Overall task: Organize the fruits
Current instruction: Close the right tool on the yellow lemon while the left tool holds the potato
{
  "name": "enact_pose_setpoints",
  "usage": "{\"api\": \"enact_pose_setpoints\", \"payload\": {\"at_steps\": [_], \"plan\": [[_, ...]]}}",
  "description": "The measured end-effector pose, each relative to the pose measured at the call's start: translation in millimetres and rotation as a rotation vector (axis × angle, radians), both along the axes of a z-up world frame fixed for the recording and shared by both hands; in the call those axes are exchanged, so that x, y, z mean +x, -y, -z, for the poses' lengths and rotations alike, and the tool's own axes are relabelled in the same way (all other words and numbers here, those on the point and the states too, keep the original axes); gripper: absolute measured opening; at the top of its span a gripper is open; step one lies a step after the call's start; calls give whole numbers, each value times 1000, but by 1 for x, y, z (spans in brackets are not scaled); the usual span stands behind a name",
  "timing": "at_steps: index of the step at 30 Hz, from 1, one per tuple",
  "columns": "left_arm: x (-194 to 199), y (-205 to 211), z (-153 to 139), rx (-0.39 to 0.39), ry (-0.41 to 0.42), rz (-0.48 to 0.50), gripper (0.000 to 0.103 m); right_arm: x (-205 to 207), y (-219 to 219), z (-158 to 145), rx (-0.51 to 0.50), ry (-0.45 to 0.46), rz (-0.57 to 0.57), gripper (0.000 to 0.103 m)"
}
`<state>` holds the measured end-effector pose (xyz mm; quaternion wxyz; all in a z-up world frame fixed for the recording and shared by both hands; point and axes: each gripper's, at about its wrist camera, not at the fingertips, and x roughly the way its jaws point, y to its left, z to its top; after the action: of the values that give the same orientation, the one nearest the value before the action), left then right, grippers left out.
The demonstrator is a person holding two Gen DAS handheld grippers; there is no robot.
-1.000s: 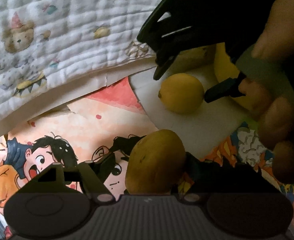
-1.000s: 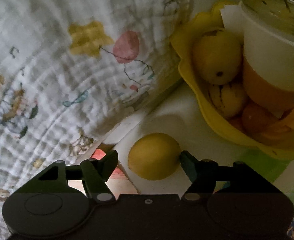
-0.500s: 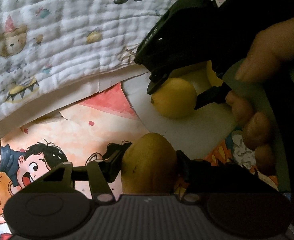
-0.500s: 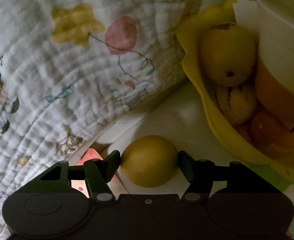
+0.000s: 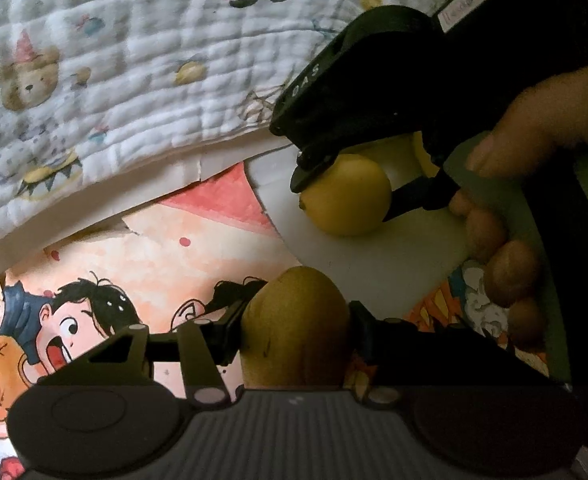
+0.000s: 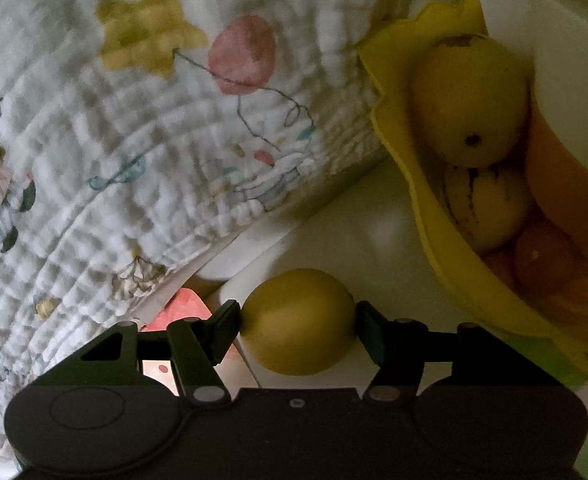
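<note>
The lemon (image 6: pixel 298 322) lies on a white sheet (image 6: pixel 374 240) at six o'clock in the right wrist view, pinched at its sides by the fingers of the right gripper (image 6: pixel 298 324), whose jaws have just been closing onto it. In the left wrist view the same lemon (image 5: pixel 348 196) sits at two o'clock, with the right gripper (image 5: pixel 344 188) clamped on it and a hand (image 5: pixel 534 200) behind at three o'clock. The pear (image 5: pixel 296 332), brownish-green, is at six o'clock there, squeezed between the fingers of the left gripper (image 5: pixel 296 330), which have likewise just been closing on it, over a cartoon print (image 5: pixel 94 312). A yellow bowl (image 6: pixel 434 216) at three o'clock of the lemon holds more fruit (image 6: pixel 470 100) and a white-and-orange cup (image 6: pixel 566 140). A quilt (image 6: pixel 134 140) fills the ten o'clock side.
</note>
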<state>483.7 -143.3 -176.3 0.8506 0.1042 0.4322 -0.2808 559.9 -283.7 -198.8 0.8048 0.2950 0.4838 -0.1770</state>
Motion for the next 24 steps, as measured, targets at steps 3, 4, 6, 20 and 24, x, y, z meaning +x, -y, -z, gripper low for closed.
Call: {"api": "enact_pose_setpoints", "payload": {"at_steps": [3, 4, 6, 20, 24], "plan": [[-1, -2, -1, 8, -1, -9, 58, -1, 0, 3, -8, 8, -24, 64], [-1, -3, -1, 8, -3, -13, 58, -3, -1, 3, -4, 12, -27, 64], [-4, -6, -2, 10, -7, -19, 58, -7, 0, 4, 0, 17, -31, 64], [-11, -44, -8, -37, -75, -117, 58, -59, -8, 14, 5, 65, -136, 64], [-19, -60, -7, -82, -107, -165, 58, -74, -10, 16, 15, 72, -164, 64]]}}
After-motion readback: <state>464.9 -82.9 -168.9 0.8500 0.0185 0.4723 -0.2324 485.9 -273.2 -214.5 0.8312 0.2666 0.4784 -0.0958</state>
